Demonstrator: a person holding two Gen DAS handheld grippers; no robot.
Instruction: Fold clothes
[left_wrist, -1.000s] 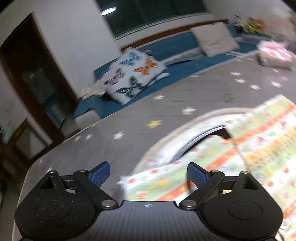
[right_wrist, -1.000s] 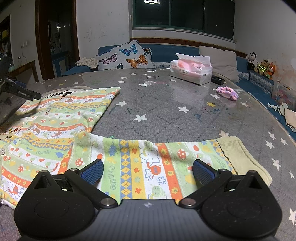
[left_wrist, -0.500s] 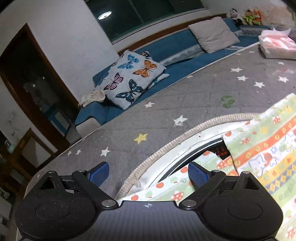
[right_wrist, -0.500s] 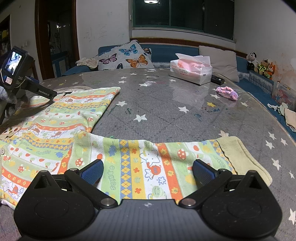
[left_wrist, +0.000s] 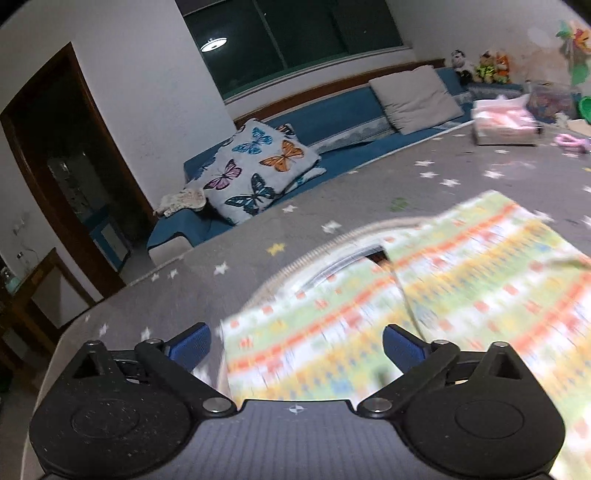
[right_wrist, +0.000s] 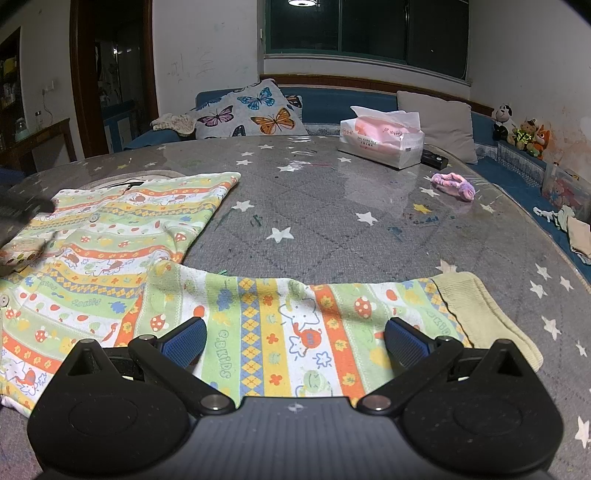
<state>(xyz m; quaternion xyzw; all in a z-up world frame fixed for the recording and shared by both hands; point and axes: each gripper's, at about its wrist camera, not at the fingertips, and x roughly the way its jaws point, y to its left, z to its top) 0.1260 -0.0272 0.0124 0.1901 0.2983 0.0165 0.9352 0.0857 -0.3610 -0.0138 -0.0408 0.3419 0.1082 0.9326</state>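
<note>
A child's striped garment (right_wrist: 122, 251) with mushroom and flower prints lies spread on the grey star-patterned table (right_wrist: 332, 214). One sleeve (right_wrist: 295, 325) with a pale yellow cuff (right_wrist: 480, 310) stretches rightward in the right wrist view. My right gripper (right_wrist: 295, 341) hovers open just over that sleeve, with nothing between its blue pads. In the left wrist view the garment (left_wrist: 424, 295) appears blurred, its ribbed collar (left_wrist: 332, 251) at the top. My left gripper (left_wrist: 295, 347) is open over the garment's corner near the collar. The left gripper's dark body (right_wrist: 22, 210) shows at the left edge of the right wrist view.
A pink tissue pack (right_wrist: 384, 140) and a purple hair tie (right_wrist: 454, 186) lie at the far right of the table. A black remote (right_wrist: 434, 159) sits behind the pack. A blue sofa (right_wrist: 325, 107) with a butterfly cushion (right_wrist: 251, 114) runs behind the table. A dark doorway (left_wrist: 74, 192) stands at left.
My left gripper has swung back and rightward over the garment, so more of the cloth fills its blurred view. My right gripper and the sleeve have stayed still.
</note>
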